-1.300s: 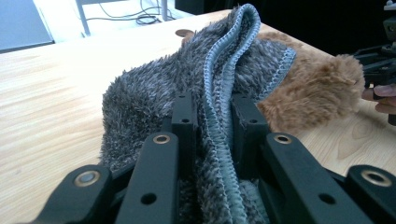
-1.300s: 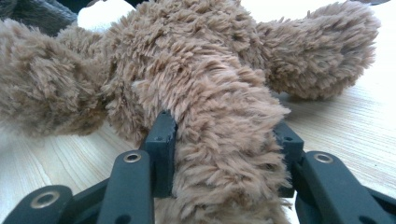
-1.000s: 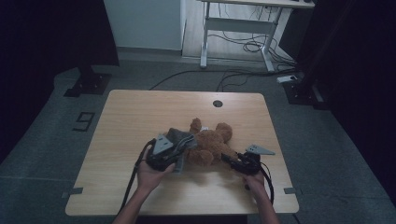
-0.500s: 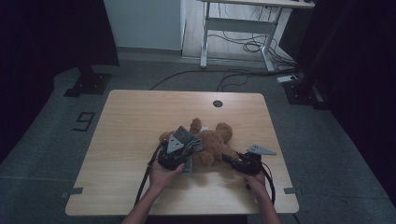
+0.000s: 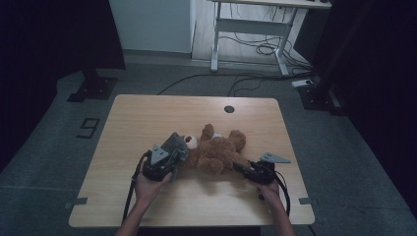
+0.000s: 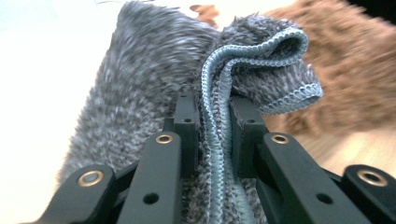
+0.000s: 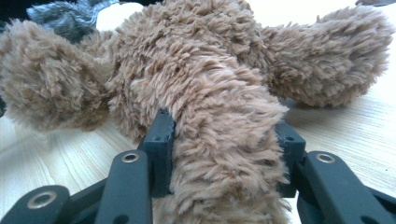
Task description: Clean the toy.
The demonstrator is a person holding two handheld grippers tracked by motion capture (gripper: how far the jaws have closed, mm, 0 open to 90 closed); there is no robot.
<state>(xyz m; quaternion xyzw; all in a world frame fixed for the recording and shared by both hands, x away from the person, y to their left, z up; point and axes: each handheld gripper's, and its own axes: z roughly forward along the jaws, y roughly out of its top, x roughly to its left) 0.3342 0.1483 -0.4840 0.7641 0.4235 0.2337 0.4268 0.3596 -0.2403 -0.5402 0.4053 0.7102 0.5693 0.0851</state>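
Pinching grey cloth (image 6: 140, 93) in left gripper (image 6: 212, 116), right gripper (image 7: 224, 140) clamped on teddy bear (image 7: 205, 84) leg

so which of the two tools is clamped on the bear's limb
The right tool: its jaws squeeze a brown limb of the bear. The left tool pinches the grey cloth instead.

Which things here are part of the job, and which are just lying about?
In the job:
- teddy bear, lying on the table
- grey cloth
- left gripper, shut on the cloth
- right gripper, shut on one of the bear's limbs

Lying about:
- desk frame behind the table
- cables on the floor
- stand base
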